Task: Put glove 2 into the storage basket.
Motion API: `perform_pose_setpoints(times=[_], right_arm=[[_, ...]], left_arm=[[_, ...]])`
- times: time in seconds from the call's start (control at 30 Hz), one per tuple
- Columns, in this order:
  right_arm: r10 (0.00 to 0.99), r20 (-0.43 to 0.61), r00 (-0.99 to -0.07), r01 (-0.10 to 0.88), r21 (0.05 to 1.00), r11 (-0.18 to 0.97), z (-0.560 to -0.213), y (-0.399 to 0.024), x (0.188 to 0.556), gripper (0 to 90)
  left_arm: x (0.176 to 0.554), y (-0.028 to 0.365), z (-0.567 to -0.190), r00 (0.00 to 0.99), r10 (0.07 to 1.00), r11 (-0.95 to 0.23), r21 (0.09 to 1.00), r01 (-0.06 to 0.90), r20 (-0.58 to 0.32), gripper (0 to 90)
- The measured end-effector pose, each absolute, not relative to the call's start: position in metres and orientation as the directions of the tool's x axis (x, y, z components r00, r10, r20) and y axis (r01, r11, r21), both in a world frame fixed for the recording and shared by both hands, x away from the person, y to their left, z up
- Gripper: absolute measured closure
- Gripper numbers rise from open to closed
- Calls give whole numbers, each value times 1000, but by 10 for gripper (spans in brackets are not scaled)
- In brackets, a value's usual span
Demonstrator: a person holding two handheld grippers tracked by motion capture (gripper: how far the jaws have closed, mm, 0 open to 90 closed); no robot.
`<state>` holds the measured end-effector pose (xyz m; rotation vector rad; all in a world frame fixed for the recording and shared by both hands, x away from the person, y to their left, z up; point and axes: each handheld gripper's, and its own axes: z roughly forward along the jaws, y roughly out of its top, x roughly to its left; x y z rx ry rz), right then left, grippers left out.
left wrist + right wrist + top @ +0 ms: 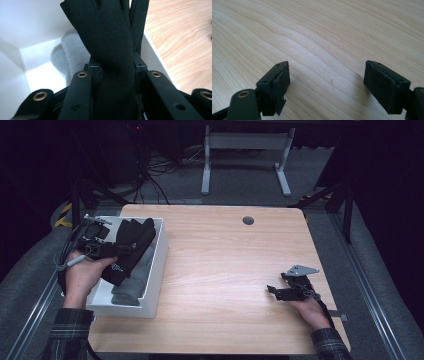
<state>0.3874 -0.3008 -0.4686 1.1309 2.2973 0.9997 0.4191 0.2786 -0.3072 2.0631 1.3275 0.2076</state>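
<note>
A black glove (134,240) hangs over the open white box (159,265) at the table's left, with my left gripper (131,248) shut on it. In the left gripper view the glove (110,37) runs up between the two jaws, pinched at my left gripper (115,67). Below it in the box lies a grey folded cloth (131,287), also seen as a fuzzy grey cloth (72,55) against the white box wall (30,20). My right gripper (272,292) rests low at the table's right, open. In its own view my right gripper (327,82) has bare wood between the pads.
The wooden table (225,260) has a round cable hole (248,220) near its far edge. Beyond the table stand white desk legs (206,175) and loose cables on grey carpet. A person's sleeves come in at the bottom corners.
</note>
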Motion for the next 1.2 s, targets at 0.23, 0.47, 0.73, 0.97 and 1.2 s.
perform_pose_setpoints(times=[0.23, 0.47, 0.73, 0.97, 1.2], right_arm=[[801, -32, -598, 522, 742, 420, -469, -301, 387, 215], [800, -34, -599, 520, 743, 421, -469, -301, 388, 215], [800, -34, -599, 521, 743, 421, -469, -301, 388, 215], [800, -34, -599, 520, 743, 421, -469, -301, 388, 215], [800, -34, -599, 520, 743, 421, -469, -301, 388, 215]], left_arm=[[426, 277, -329, 448, 864, -255, 569, 782, -228, 704], [435, 268, -346, 433, 869, -251, 542, 802, -239, 703], [446, 265, -373, 399, 882, -236, 500, 833, -250, 693], [450, 264, -382, 383, 904, -258, 472, 843, -191, 548], [450, 268, -376, 348, 925, -235, 494, 837, -150, 329]])
